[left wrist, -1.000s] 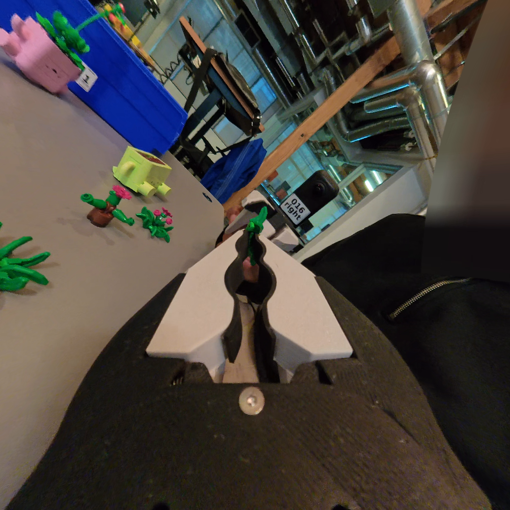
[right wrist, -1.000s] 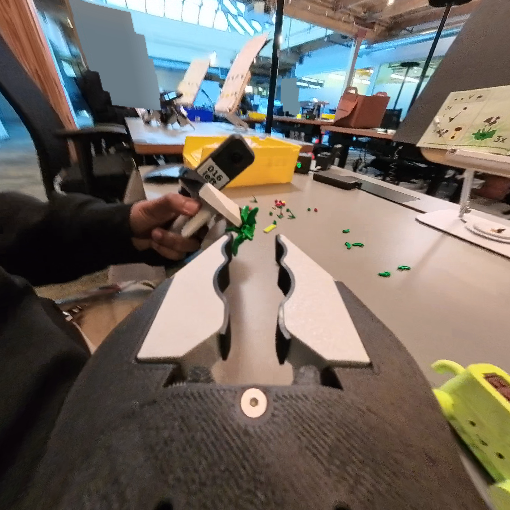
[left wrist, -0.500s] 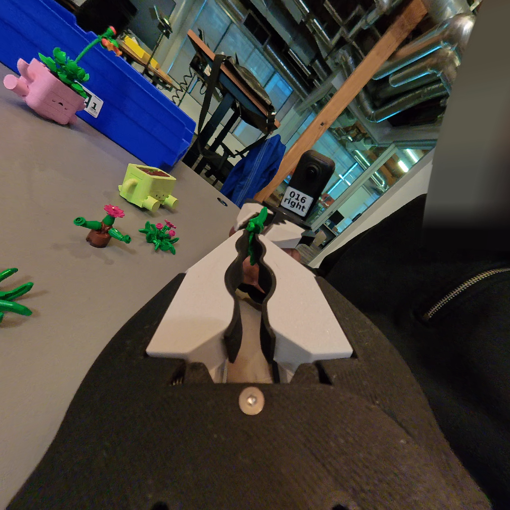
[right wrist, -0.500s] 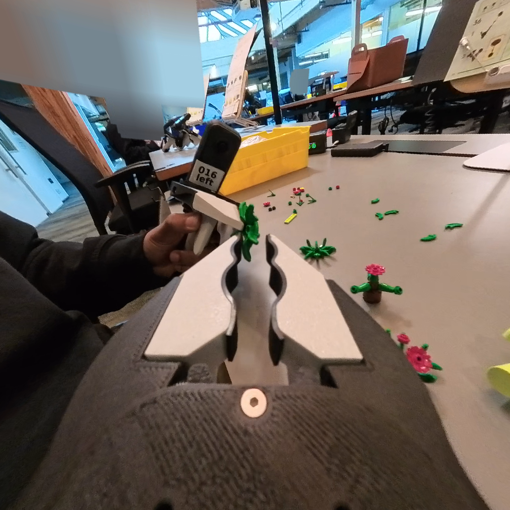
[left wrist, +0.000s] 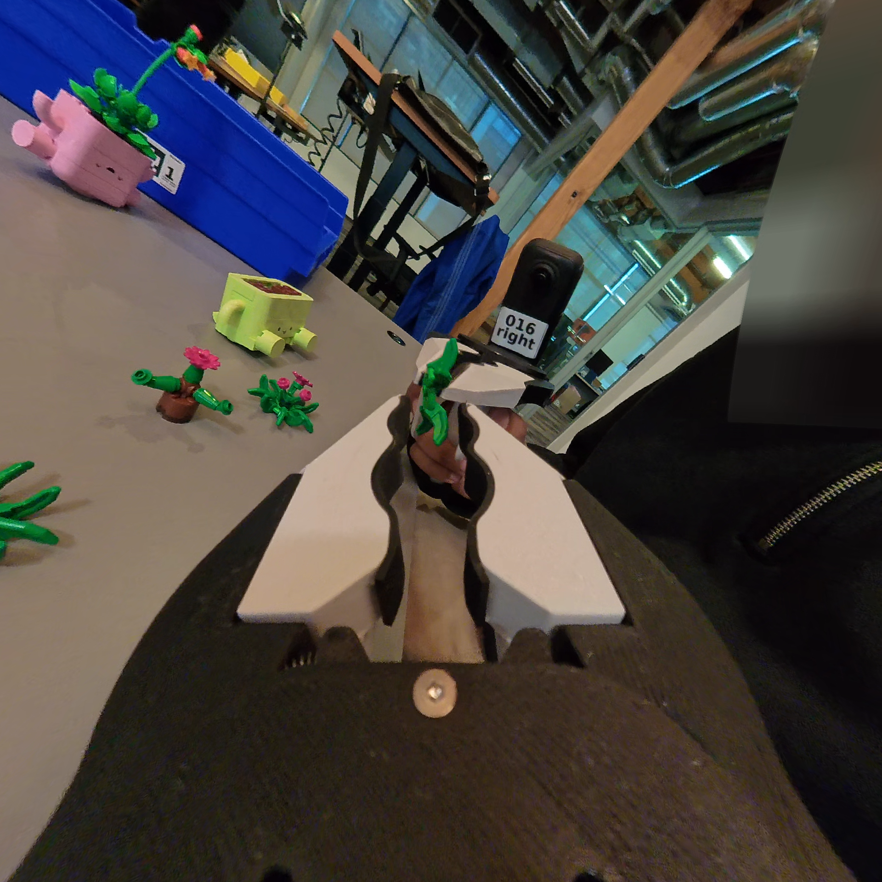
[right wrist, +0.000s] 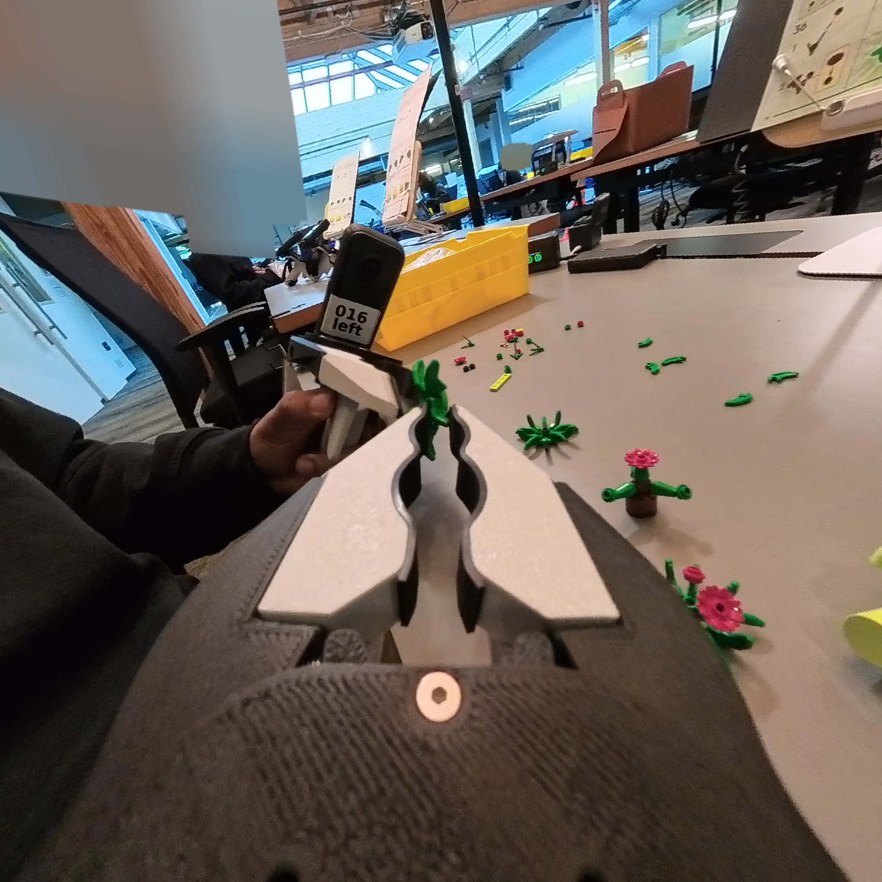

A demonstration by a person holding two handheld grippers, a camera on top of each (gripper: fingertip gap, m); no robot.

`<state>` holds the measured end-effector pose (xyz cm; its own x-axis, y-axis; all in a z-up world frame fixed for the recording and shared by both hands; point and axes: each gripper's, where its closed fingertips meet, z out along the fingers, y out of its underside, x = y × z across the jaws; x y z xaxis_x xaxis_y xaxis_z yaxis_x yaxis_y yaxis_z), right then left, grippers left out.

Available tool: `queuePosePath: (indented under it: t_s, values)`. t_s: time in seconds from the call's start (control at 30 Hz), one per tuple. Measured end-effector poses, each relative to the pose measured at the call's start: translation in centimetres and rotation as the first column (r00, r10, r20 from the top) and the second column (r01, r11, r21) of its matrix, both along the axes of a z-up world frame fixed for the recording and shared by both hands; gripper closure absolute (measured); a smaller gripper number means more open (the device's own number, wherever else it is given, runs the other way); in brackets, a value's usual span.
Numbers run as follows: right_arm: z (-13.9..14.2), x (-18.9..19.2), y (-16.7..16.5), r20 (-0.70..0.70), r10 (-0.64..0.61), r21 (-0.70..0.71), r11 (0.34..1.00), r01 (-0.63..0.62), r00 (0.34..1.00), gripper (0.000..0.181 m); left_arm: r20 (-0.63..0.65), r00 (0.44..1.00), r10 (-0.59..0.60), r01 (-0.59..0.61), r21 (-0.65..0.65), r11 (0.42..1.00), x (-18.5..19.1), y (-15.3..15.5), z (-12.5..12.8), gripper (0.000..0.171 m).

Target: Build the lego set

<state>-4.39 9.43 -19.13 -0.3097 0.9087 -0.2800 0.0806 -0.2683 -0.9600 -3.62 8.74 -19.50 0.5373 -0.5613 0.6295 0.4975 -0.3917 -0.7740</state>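
Observation:
A small green lego leaf piece (left wrist: 432, 396) hangs in the air between both grippers off the table's near edge. My right gripper (right wrist: 435, 413) is shut on its lower leaves (right wrist: 427, 382). My left gripper (left wrist: 434, 410) has its jaws apart around the piece; in the right wrist view its fingers (right wrist: 362, 382) reach in from the left. The right gripper's fingers (left wrist: 477, 386) show behind the piece in the left wrist view. A brown base with a pink flower and green stems (right wrist: 642, 487) stands on the grey table (left wrist: 95, 525).
A pink pot with a plant (left wrist: 90, 143) and a lime pot (left wrist: 260, 310) stand by a blue bin (left wrist: 229, 157). A flower cluster (right wrist: 716, 606), a green leaf spray (right wrist: 544, 432) and loose pieces (right wrist: 515, 343) lie before a yellow bin (right wrist: 458, 286). An instruction sheet (right wrist: 821, 57) stands far right. My left and right fingertips are right by each other.
The right gripper moved up to the leaf piece and closed on it. The left gripper, which was shut on the piece, has spread its jaws.

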Motion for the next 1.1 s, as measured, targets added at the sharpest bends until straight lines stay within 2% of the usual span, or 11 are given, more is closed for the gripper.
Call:
queuePosePath:
  t_s: [0.2,0.53,0.7,0.93,1.1]
  values:
    - [-0.1,-0.1,-0.1,0.006,-0.016,0.025,1.0,0.016,1.0,0.176,0.008,0.999,0.034,-0.034,0.003,0.999,-0.4,0.2,0.1,0.162]
    - [-0.5,-0.2,-0.4,0.021,-0.038,0.082,0.996,0.036,0.999,0.176,0.016,0.999,0.033,-0.033,-0.003,0.999,-0.4,0.2,0.0,0.165]
    - [-0.6,-0.3,-0.6,0.03,-0.028,0.096,0.995,0.025,0.999,0.176,0.073,0.997,0.005,-0.004,-0.02,1.0,-0.6,0.1,-0.1,0.167]
    - [-0.1,0.2,-1.1,0.015,0.1,-0.019,0.995,-0.1,0.995,0.176,0.179,0.982,-0.066,0.074,-0.036,0.997,-0.2,-0.3,0.4,0.168]
    - [0.5,0.8,-1.7,-0.009,0.234,-0.159,0.96,-0.232,0.972,0.176,0.26,0.953,-0.159,0.166,-0.005,0.986,0.3,-1.0,1.0,0.168]
